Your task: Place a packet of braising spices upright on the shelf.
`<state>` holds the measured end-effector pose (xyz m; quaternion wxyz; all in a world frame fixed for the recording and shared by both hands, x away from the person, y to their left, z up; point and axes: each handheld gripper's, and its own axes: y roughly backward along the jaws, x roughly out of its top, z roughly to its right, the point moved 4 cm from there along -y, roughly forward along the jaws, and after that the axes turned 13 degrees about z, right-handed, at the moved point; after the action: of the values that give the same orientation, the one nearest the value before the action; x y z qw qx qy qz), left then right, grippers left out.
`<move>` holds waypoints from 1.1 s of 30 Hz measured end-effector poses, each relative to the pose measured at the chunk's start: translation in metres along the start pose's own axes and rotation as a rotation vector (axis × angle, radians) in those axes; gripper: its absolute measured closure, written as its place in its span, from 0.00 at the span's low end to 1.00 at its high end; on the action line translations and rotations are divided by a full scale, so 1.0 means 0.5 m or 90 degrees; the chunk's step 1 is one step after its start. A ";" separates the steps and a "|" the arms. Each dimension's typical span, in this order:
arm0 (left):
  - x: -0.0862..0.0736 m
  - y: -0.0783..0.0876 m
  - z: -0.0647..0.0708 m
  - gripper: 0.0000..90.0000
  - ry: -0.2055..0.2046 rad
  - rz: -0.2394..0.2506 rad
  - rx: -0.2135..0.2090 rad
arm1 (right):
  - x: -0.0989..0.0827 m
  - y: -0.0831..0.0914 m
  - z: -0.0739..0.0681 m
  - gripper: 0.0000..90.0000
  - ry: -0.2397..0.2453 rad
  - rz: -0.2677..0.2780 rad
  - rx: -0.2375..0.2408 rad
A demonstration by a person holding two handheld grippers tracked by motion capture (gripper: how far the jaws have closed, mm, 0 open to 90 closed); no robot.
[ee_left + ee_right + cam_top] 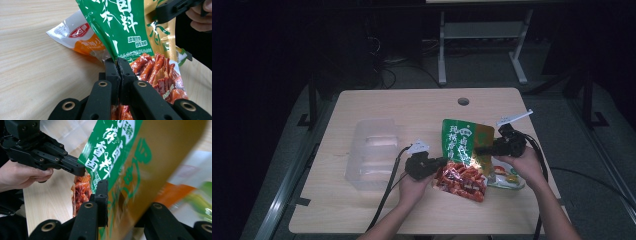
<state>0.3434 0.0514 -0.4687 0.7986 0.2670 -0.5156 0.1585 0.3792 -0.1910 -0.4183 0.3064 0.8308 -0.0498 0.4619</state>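
Above the desk (377, 105), both tools clamp one green packet (460, 140).
Left tool (119, 68) pinches its edge, right tool (117, 202) its side; opposing pulls might tear it.

The green bag (120, 30) pinched in my jaws carries big white Chinese characters, among them 卤料; the smaller labels under them are too fine to read, as is the red logo on the white-orange packet (80, 37) behind

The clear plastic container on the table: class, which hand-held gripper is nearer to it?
Left. The left hand-held gripper sits just right of the clear plastic container, shut on the green snack bag. The right hand-held gripper grips that bag's far side, farther away.
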 end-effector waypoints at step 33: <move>-0.012 0.176 0.081 0.44 -0.151 -0.020 -0.010 | 0.078 0.015 -0.186 1.00 0.159 0.068 0.019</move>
<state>0.2642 0.0987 -0.4378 0.7363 0.2858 -0.6036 0.1091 0.3301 -0.1373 -0.3477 0.2725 0.7677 -0.0488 0.5780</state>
